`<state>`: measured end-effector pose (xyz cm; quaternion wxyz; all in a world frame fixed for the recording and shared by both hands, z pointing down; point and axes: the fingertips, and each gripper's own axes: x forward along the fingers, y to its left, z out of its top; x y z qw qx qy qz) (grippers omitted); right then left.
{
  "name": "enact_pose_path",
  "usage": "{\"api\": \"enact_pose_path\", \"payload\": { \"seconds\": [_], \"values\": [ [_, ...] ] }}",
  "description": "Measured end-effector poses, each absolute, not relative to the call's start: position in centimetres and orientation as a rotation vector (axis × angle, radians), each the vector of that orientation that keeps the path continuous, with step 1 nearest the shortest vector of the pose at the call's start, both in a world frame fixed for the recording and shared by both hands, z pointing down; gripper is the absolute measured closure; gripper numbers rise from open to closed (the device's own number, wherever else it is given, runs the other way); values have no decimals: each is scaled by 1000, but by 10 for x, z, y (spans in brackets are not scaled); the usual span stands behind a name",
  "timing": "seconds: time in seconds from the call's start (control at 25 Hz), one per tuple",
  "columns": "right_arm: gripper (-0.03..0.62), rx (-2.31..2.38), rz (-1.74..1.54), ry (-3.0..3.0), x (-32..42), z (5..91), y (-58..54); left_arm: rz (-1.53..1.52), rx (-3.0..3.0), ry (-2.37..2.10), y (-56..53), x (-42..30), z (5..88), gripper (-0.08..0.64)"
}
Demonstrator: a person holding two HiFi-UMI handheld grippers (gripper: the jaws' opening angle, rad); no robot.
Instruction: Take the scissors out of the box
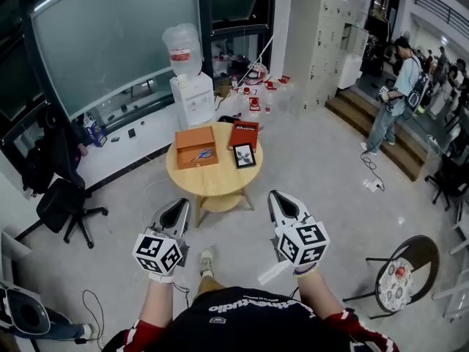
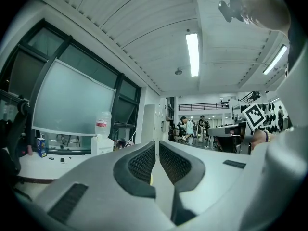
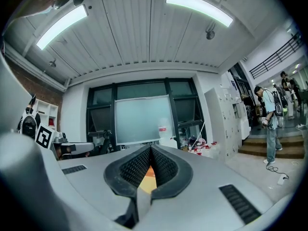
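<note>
Both the left gripper (image 1: 178,204) and the right gripper (image 1: 278,195) have their jaws pressed together on nothing, short of the round table (image 1: 220,185). Well ahead of the left gripper, the open orange box (image 1: 187,139) holds the scissors (image 1: 201,155). They lie flat on a slant, blue handles at the far-right end.

Open office or lab hall

Frosted glass wall (image 1: 110,35), water dispenser (image 1: 189,79), tall lockers (image 1: 322,35), office chair (image 1: 64,205) and round table (image 1: 220,178) on a pale floor (image 1: 308,160); strip lights (image 2: 192,52) overhead, people (image 1: 392,94) by the steps (image 1: 366,116).
</note>
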<state>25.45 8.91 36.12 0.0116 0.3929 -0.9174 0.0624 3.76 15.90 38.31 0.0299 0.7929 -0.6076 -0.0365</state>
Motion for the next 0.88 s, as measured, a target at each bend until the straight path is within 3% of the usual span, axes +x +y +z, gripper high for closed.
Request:
{"api": "enact_pose_path", "payload": {
  "seconds": [0.88],
  "values": [
    [565,1275,183,-2822,185,359,-21,-132,2446,-1834,42,-43,393,520]
  ]
}}
